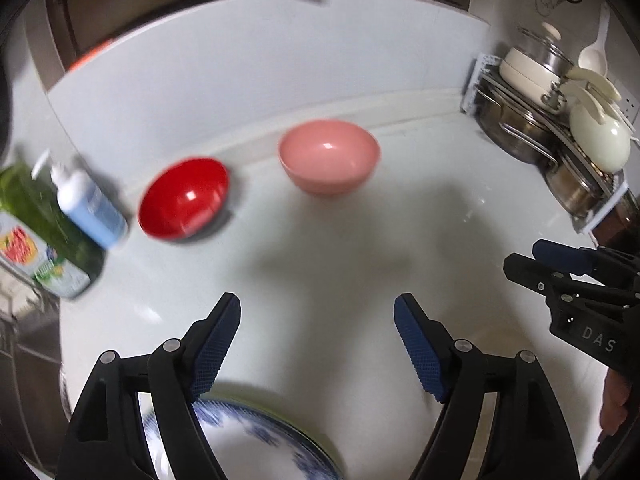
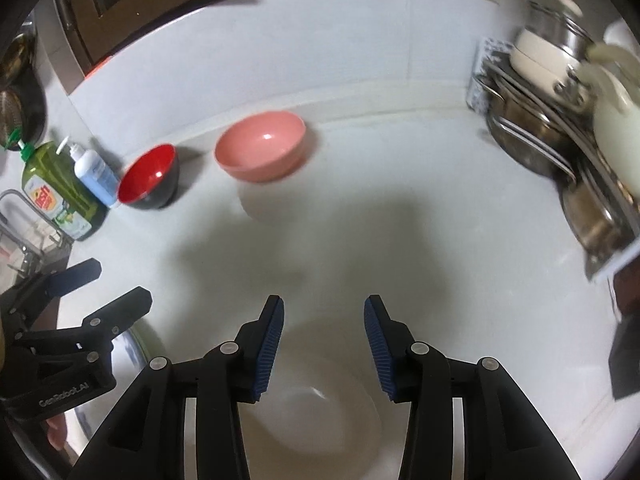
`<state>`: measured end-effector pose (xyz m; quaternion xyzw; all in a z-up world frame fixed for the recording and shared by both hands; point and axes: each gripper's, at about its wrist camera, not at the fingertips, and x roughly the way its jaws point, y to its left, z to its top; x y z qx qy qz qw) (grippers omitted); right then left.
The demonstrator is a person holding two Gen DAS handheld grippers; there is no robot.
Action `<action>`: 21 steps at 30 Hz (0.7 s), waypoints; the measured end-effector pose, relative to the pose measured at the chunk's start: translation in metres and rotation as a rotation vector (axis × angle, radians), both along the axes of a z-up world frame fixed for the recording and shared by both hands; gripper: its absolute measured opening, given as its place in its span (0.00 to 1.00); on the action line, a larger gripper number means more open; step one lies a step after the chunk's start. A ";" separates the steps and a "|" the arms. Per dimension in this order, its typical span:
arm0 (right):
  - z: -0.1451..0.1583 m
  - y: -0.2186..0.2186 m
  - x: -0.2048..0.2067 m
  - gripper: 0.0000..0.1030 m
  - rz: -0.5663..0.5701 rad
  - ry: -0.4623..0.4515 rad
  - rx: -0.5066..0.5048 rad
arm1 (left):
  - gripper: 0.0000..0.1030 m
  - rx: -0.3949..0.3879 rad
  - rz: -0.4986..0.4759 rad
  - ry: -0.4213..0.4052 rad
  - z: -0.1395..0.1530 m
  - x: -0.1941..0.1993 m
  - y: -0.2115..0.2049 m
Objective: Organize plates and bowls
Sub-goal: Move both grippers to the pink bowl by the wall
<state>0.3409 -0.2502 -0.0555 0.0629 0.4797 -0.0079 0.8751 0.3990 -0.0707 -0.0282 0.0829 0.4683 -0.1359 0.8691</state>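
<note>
A pink bowl and a red bowl with a black outside stand near the back of the white counter. A blue-patterned white plate lies below my left gripper, which is open and empty. A white bowl sits below my right gripper, which is open and empty. The left gripper shows at the left of the right wrist view; the right gripper shows at the right of the left wrist view.
A green dish-soap bottle and a white-blue pump bottle stand at the left by the sink. A rack with steel pots and cream lids fills the right corner.
</note>
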 end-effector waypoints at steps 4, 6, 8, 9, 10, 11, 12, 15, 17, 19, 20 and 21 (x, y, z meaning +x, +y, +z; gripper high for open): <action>0.008 0.007 0.027 0.43 0.008 0.007 0.008 | 0.77 0.015 -0.001 -0.026 0.008 0.027 0.007; 0.012 0.010 0.040 0.43 0.009 -0.001 0.010 | 0.77 0.026 -0.003 -0.034 0.011 0.039 0.010; 0.016 0.014 0.052 0.43 0.004 -0.008 0.002 | 0.77 0.031 -0.010 -0.038 0.013 0.055 0.011; 0.017 0.015 0.058 0.43 0.003 -0.013 0.005 | 0.77 0.032 -0.014 -0.037 0.014 0.060 0.012; 0.019 0.015 0.064 0.43 0.003 -0.017 0.011 | 0.77 0.034 -0.014 -0.037 0.014 0.066 0.012; 0.020 0.015 0.070 0.43 0.000 -0.017 0.013 | 0.77 0.038 -0.016 -0.039 0.015 0.072 0.013; 0.021 0.016 0.078 0.43 -0.001 -0.018 0.017 | 0.77 0.042 -0.021 -0.041 0.015 0.079 0.013; 0.020 0.017 0.094 0.43 -0.008 -0.018 0.029 | 0.77 0.045 -0.033 -0.043 0.014 0.098 0.012; 0.018 0.017 0.106 0.43 -0.016 -0.012 0.037 | 0.77 0.037 -0.044 -0.042 0.011 0.113 0.010; 0.016 0.017 0.116 0.43 -0.015 -0.013 0.039 | 0.77 0.028 -0.048 -0.040 0.008 0.124 0.007; 0.014 0.017 0.122 0.43 -0.018 -0.012 0.041 | 0.77 0.028 -0.050 -0.036 0.006 0.130 0.005; 0.013 0.017 0.127 0.43 -0.018 -0.011 0.046 | 0.77 0.034 -0.055 -0.031 0.003 0.138 0.003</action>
